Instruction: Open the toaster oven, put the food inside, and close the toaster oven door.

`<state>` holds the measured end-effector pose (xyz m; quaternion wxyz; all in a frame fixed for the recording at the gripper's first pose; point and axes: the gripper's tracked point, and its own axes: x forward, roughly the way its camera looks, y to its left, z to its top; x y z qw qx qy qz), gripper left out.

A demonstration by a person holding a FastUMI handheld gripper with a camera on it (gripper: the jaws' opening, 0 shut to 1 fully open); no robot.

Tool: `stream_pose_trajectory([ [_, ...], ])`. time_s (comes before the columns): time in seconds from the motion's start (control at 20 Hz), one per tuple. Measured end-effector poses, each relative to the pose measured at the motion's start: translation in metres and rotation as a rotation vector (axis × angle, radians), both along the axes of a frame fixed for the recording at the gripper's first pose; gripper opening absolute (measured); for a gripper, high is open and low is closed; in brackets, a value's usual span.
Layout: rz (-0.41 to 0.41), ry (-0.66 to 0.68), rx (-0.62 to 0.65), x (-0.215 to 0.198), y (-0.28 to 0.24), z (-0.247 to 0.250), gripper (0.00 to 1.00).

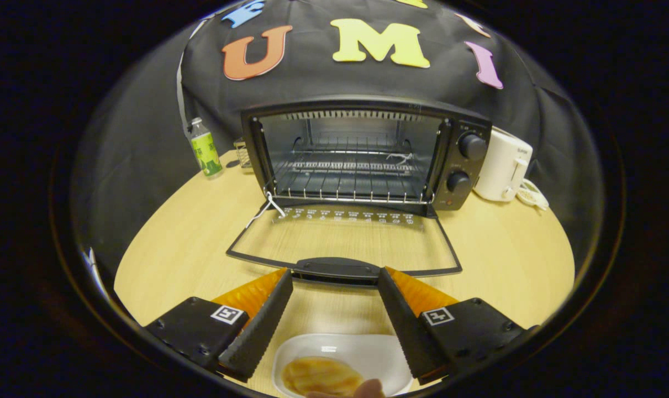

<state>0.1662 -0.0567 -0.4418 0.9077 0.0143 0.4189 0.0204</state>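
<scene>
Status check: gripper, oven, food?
Gripper open, empty, over the plate. Oven door down flat, rack bare. Food on plate between fingers, a fingertip at its edge. Path clear.

Black toaster oven (362, 155) standing open on the worktop (505, 249), glass door (342, 240) folded down flat, wire rack bare inside, with yellowish food (320, 376) on a white plate (362, 354) in front of the door handle.
</scene>
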Motion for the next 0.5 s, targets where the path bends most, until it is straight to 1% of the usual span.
stream_pose_trajectory([
  [0.05,0.006,-0.008,0.007,0.0,0.001,0.006,1.0],
  [0.2,0.043,-0.044,0.014,-0.017,0.003,0.03,1.0],
  [0.35,0.063,-0.129,0.039,-0.036,0.0,0.065,1.0],
  [0.5,0.1,-0.227,0.08,-0.067,-0.003,0.096,1.0],
])
